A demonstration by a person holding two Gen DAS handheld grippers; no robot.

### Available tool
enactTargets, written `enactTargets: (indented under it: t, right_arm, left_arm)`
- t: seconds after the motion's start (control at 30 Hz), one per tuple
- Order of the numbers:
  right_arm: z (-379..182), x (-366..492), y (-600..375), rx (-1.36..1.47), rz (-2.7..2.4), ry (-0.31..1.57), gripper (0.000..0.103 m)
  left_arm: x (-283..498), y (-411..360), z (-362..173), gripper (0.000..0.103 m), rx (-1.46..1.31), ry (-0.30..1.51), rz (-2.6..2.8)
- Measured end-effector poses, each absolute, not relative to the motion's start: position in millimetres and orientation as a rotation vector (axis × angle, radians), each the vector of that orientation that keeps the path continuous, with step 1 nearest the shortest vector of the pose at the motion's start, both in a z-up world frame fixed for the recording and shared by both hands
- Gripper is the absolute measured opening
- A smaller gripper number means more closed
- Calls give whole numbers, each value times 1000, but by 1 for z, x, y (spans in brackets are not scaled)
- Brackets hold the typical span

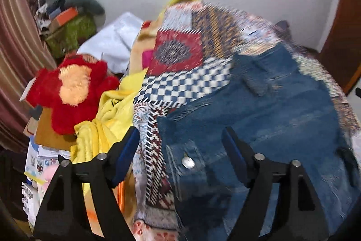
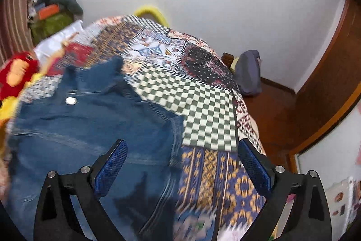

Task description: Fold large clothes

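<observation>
- Left wrist view: our left gripper (image 1: 180, 137) hangs spread and empty above the denim jacket (image 1: 270, 119), lower right of frame.
- Our right gripper (image 2: 182, 150) is likewise spread, holding nothing; we judge a fold just laid.
- Jacket lies on a patchwork bedspread (image 2: 203, 105); white wall (image 2: 225, 3) behind.

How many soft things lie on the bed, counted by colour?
Blue: 1, denim jacket
Red: 1, plush toy
Yellow: 1, fleece cloth
Many-coloured: 1, patchwork bedspread
Total: 4
</observation>
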State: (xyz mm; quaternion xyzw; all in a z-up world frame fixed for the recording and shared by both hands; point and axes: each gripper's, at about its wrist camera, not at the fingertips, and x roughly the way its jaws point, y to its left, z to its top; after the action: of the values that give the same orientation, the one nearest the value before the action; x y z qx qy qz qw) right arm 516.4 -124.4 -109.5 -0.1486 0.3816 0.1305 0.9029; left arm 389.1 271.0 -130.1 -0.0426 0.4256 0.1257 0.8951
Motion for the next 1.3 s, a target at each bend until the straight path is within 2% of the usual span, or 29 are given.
enactTargets:
  t: [0.07, 0.17, 0.3, 0.7, 1.03, 1.1, 1.17, 1.27, 1.3]
  right_arm:
    - [-97, 496, -132, -262, 299, 801, 98]
    - [-87, 465, -146, -196, 336, 835, 98]
    - [-89, 430, -169, -133, 387, 903, 98]
    - [-144, 326, -211, -197, 387, 1022, 98]
    - [-200, 299, -237, -49, 390, 1181, 98]
    - [-207, 296, -239, -18, 400, 1192, 95]
    - [-214, 295, -240, 29, 430, 1206, 82]
    - [-217, 295, -238, 80, 463, 1209, 68]
    - [-217, 295, -237, 79, 469, 1206, 68]
  left_arm:
    - [370, 260, -114, 83, -95, 854, 239]
    - [341, 246, -103, 86, -104, 836, 209]
    - [305, 232, -107, 91, -124, 848, 186]
    - [216, 215, -178, 91, -271, 1005, 166]
    - [182, 207, -237, 91, -465, 1151, 171]
    - [179, 203, -243, 91, -482, 1163, 166]
    - [177, 201, -248, 91, -512, 1168, 152]
    - [177, 198, -250, 88, -567, 1172, 112]
    - [177, 196, -250, 86, -570, 1175, 105]
